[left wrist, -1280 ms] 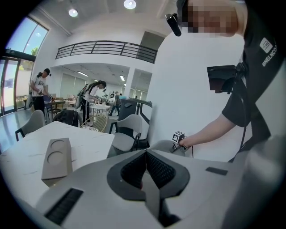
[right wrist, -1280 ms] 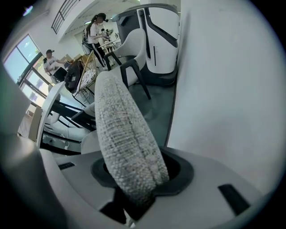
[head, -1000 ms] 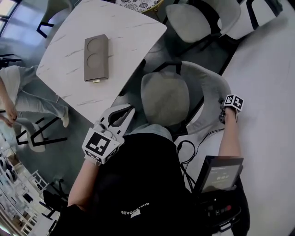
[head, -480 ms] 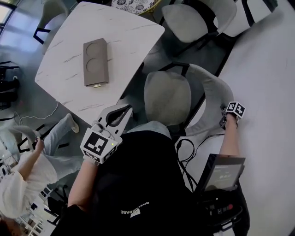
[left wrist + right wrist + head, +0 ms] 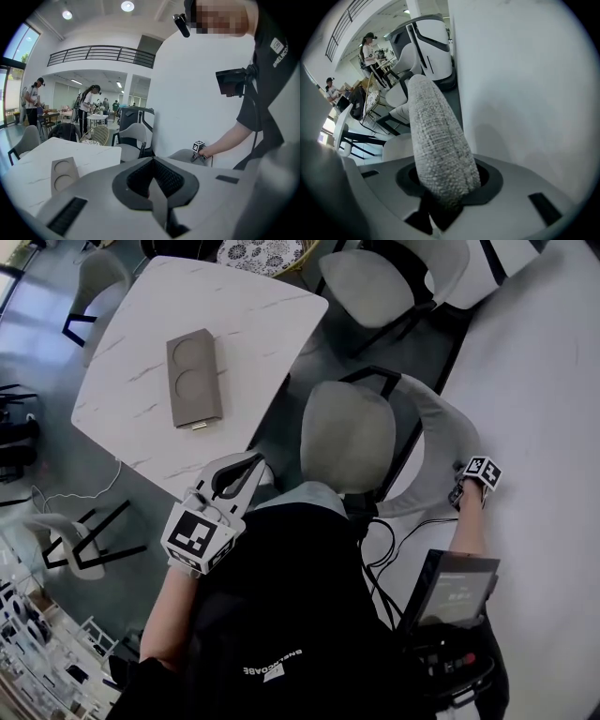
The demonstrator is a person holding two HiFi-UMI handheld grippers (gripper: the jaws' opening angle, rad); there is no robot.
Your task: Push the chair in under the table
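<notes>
**Chair out beside the counter, right tool on its backrest**

The white marble counter (image 5: 131,427) takes up the left side, with a brown two-hollow tray (image 5: 194,378) lying flat on it. Just off its near corner, the left tool (image 5: 259,463) has its jaws pressed together with nothing between them. Further right stands the grey chair (image 5: 349,435). Its seat is wholly outside the counter's edge, just beside the corner, and its curved backrest (image 5: 439,423) is turned toward the white wall (image 5: 548,399). Farthest right, the right tool (image 5: 461,489) points down and is clamped on the woven top edge of that backrest, close to the wall
</notes>
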